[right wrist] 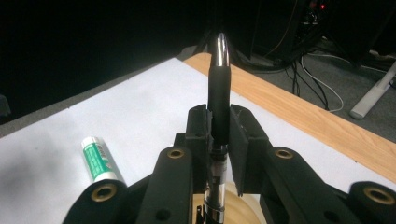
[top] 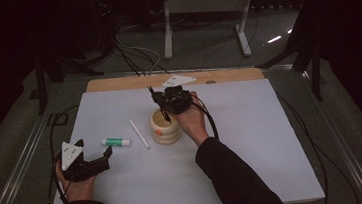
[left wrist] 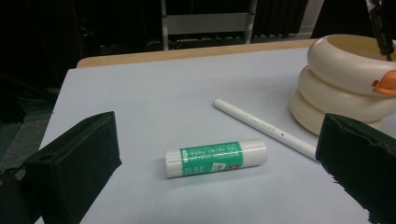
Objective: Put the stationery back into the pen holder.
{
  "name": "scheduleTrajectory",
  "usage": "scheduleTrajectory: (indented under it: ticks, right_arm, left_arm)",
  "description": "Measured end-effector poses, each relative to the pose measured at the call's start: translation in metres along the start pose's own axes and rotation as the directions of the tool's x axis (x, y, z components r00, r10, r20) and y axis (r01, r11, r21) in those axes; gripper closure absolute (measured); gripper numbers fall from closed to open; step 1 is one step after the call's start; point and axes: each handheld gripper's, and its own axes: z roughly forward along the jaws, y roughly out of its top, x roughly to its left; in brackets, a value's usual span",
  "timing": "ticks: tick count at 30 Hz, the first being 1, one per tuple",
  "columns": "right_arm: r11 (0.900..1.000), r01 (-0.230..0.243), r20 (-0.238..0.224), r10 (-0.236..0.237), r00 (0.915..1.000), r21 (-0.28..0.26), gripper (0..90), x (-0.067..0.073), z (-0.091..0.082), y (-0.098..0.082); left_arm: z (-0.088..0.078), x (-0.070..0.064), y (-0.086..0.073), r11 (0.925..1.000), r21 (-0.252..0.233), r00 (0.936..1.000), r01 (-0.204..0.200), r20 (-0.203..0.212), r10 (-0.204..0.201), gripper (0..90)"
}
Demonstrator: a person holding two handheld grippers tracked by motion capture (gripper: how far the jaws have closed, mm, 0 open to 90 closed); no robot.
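**Desk items on white table mat**

- Pen holder (top: 165,127): cream, built of three stacked rounded rings, with an orange beak-like mark on its side; upright, open at the top, near the mat's centre.
- Black pen (right wrist: 218,100): dark barrel, glossy tip, clear section lower down; held upright between the right gripper's (right wrist: 218,135) closed jaws, its lower end over the holder's mouth.
- White pen (top: 139,133): slim stick lying flat, just left of the holder, apart from it.
- Glue stick (left wrist: 215,158): white tube, green label, lying on its side left of the white pen.
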Motion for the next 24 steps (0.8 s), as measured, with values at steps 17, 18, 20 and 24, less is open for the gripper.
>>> scheduleTrajectory:
  ticks: [17, 18, 20, 24]
  right_arm:
    - [0.999, 0.02, -0.002, -0.02, 0.9998, 0.048, 79.3, 0.003, 0.012, -0.019]
    - [0.999, 0.023, -0.003, -0.023, 0.9997, 0.048, 79.3, 0.003, 0.012, -0.02]
    - [0.998, 0.025, -0.002, -0.025, 0.9997, 0.054, 79.3, 0.004, 0.013, -0.022]
    - [0.998, 0.026, -0.003, -0.026, 0.9997, 0.064, 79.3, 0.004, 0.014, -0.026]
  left_arm:
    - [-0.001, 0.0, 0.0, 1.0, -0.002, 1.0, 0.003, 0.001, -0.003, 0.3]
    - [-0.001, 0.0, 0.0, 1.0, -0.002, 1.0, 0.003, 0.001, -0.003, 0.3]
    - [-0.001, 0.0, 0.0, 1.0, -0.003, 1.0, 0.004, 0.001, -0.004, 0.3]
    - [-0.001, 0.001, 0.0, 0.9999, -0.004, 1.0, 0.01, 0.001, -0.01, 0.3]
